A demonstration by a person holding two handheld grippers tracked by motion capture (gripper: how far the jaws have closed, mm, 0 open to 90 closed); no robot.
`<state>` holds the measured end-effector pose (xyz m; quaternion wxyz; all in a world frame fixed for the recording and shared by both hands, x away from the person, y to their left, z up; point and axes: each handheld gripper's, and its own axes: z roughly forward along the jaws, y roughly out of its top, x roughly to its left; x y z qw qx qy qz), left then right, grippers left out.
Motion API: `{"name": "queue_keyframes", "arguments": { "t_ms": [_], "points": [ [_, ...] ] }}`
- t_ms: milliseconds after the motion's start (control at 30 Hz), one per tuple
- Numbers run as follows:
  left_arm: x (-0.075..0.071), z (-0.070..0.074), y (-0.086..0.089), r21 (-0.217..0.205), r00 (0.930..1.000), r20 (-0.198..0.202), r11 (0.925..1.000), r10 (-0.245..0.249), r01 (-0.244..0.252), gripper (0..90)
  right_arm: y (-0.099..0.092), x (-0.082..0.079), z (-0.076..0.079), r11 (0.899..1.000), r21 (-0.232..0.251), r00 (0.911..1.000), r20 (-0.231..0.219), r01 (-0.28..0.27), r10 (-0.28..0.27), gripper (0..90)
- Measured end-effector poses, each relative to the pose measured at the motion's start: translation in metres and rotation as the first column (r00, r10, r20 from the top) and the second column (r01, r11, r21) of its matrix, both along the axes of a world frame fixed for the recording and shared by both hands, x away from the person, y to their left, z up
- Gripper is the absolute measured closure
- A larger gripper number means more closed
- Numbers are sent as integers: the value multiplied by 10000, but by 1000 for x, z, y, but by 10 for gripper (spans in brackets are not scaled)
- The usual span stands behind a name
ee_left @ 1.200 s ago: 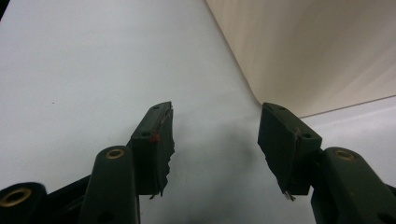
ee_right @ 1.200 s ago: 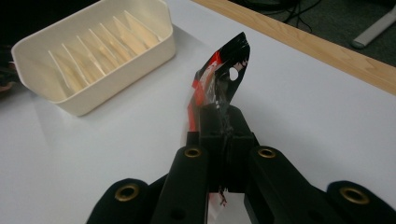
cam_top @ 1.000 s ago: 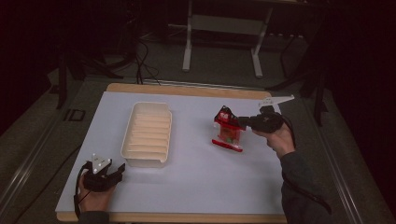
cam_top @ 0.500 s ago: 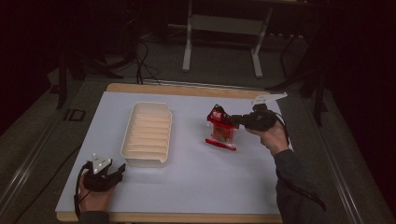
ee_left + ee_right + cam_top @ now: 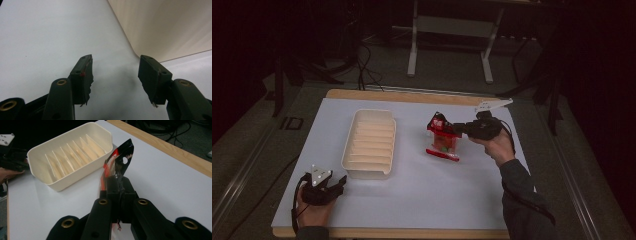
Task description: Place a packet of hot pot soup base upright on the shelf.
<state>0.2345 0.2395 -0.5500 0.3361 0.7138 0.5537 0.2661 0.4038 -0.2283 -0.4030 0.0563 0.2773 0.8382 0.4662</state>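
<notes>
A red and black snack packet (image 5: 443, 141) with a clear window hangs upright over the white mat, pinched at its top corner by my right gripper (image 5: 456, 129), which is shut on it. In the right gripper view the packet (image 5: 120, 161) stands edge-on above the closed jaws of that gripper (image 5: 120, 189). A cream ridged tray (image 5: 362, 170) lies left of the packet; its dividers (image 5: 67, 157) hold nothing. My left gripper (image 5: 341, 183) rests at the near left of the mat, open, nothing between its fingers (image 5: 83, 75), its tips close to the tray's wall (image 5: 170, 25).
The white mat (image 5: 422, 200) covers a wooden table whose bare edge (image 5: 412, 96) runs along the far side. A metal stand (image 5: 414, 50) and cables lie on the dark floor beyond. My left gripper (image 5: 10, 157) appears behind the tray in the right gripper view.
My right gripper has carried the packet a short way left, toward the tray. The left gripper has stayed where it was.
</notes>
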Motion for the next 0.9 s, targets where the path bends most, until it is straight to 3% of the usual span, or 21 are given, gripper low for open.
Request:
{"name": "queue_keyframes", "arguments": {
  "t_ms": [900],
  "points": [
    [0, 0, 0, -15, 10000, -3, 10000, -42, 42, 451, 20, 3, 1, 9982, 466, 9992, 148, -369, 362, 889]
  ]
}}
